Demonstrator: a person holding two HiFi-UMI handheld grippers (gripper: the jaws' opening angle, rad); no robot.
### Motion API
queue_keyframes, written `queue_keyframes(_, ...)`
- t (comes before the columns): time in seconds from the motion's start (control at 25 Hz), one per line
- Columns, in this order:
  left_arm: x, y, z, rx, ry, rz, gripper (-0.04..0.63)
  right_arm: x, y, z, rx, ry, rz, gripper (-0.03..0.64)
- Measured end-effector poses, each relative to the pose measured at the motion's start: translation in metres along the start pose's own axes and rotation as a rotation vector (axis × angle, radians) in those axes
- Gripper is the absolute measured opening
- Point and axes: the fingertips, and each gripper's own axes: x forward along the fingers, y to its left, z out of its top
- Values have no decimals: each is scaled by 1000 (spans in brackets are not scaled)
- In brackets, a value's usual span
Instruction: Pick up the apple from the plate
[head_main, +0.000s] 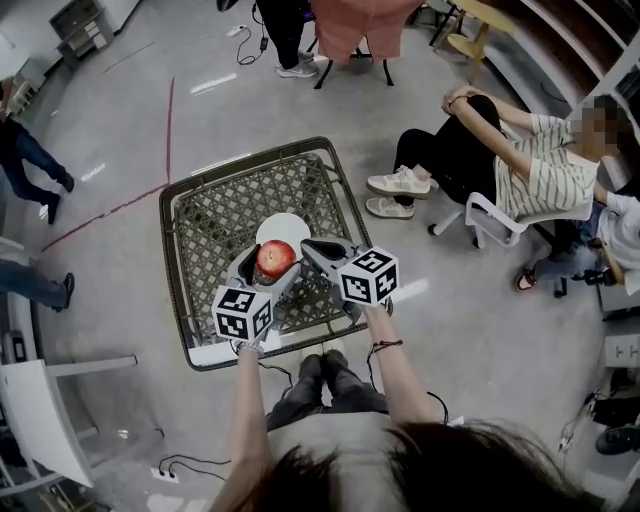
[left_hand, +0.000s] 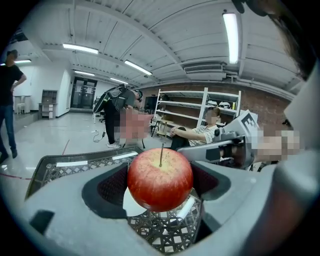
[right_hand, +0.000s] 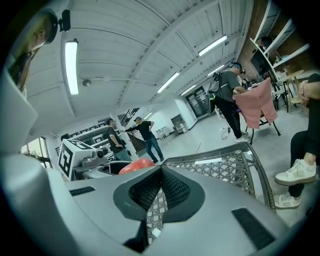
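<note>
A red apple with a yellow top and a stem is held above the white plate, which lies on the woven table. My left gripper is shut on the apple, its jaws pressed to both sides, with the plate partly showing below. My right gripper is just right of the apple with its jaws closed together and nothing between them. In the right gripper view the apple peeks over the left jaw, beside my right gripper.
The square woven table has a raised rim and stands on a grey floor. A seated person is to the right with a white chair. More people stand at the far edge and at the left.
</note>
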Motion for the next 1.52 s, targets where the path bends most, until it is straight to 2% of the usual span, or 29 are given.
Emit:
queue_keyframes(0.56, -29, -22, 15, 24, -16, -23, 400, -28, 24, 11, -19, -27, 34, 9)
queue_keyframes(1.12, -35, -45, 20, 51, -37, -30, 400, -43, 35, 17, -59, -44, 82, 9)
queue_keyframes(1.52, -39, -60, 26, 55, -93, -26, 400, -56, 41, 20, -89, -67, 111, 9)
